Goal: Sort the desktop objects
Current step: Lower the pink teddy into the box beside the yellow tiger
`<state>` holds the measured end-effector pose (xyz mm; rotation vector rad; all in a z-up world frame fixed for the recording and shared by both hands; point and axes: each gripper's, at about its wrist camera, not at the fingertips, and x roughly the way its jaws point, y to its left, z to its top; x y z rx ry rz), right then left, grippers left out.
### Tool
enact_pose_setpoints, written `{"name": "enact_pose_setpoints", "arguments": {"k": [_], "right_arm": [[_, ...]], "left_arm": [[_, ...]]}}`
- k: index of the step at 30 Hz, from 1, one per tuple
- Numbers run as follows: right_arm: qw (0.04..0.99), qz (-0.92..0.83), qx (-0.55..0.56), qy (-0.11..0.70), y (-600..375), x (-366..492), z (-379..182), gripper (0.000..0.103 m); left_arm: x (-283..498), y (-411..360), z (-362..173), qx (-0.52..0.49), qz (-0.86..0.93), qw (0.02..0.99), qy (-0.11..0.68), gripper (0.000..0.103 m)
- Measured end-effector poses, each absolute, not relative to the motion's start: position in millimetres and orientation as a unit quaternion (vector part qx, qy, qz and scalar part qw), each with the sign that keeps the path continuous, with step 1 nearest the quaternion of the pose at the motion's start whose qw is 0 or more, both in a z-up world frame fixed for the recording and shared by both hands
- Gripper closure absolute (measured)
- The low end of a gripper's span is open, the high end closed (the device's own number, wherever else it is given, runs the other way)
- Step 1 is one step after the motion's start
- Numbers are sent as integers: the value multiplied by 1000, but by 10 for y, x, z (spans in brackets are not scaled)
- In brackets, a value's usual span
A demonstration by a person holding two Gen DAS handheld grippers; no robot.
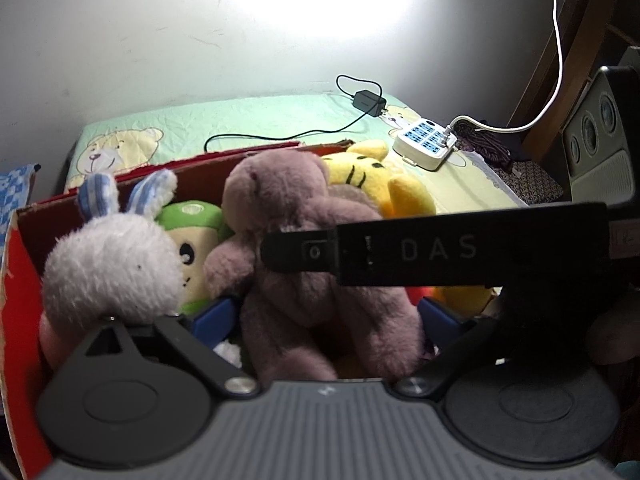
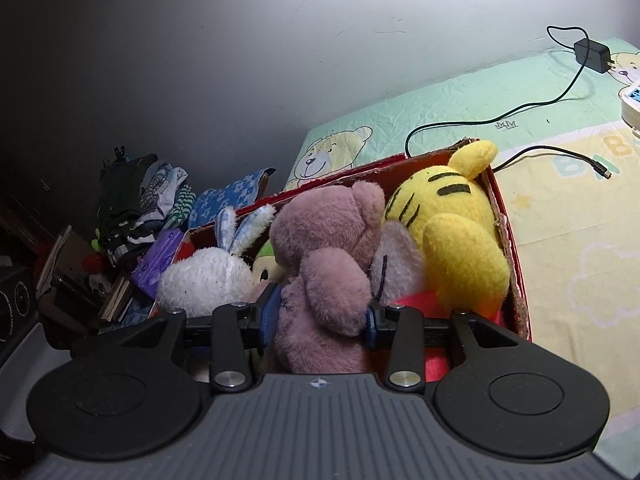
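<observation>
Left gripper [image 1: 326,320]: grey ribbed body, two round black discs, black link arms on silver pivot screws, blue fingers [image 1: 214,318]. Right gripper [image 2: 320,314]: same build, grey ribbed housing with a small round emblem at its top edge, black discs and linkages, silver screws, blue fingers [image 2: 270,312]. In the left wrist view the right unit shows side-on as a black bar lettered "DAS".

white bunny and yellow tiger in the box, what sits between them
The mauve teddy bear sits between the white bunny and yellow tiger, with a green-capped toy peeking behind; both wrist views show it.
</observation>
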<state>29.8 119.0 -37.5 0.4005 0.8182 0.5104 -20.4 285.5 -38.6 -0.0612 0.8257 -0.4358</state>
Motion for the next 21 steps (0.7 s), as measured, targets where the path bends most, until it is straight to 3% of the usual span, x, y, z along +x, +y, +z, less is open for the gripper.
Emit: {"name": "enact_pose_setpoints", "arguments": {"k": [11, 13, 15, 17, 21], "right_arm": [[877, 229, 249, 342, 969, 78, -238, 45], [877, 228, 256, 336, 925, 62, -223, 49], [880, 217, 251, 340, 917, 66, -238, 70], [875, 209, 257, 353, 911, 93, -287, 78], [863, 215, 274, 366, 927, 110, -381, 78]], "left_arm": [[-285, 2874, -364, -29, -200, 894, 400, 4], [-292, 2881, -348, -32, -196, 894, 402, 4], [-306, 2880, -329, -33, -189, 895, 403, 4], [-323, 2878, -316, -32, -183, 896, 403, 4], [-358, 2861, -293, -27, -165, 898, 407, 4]]}}
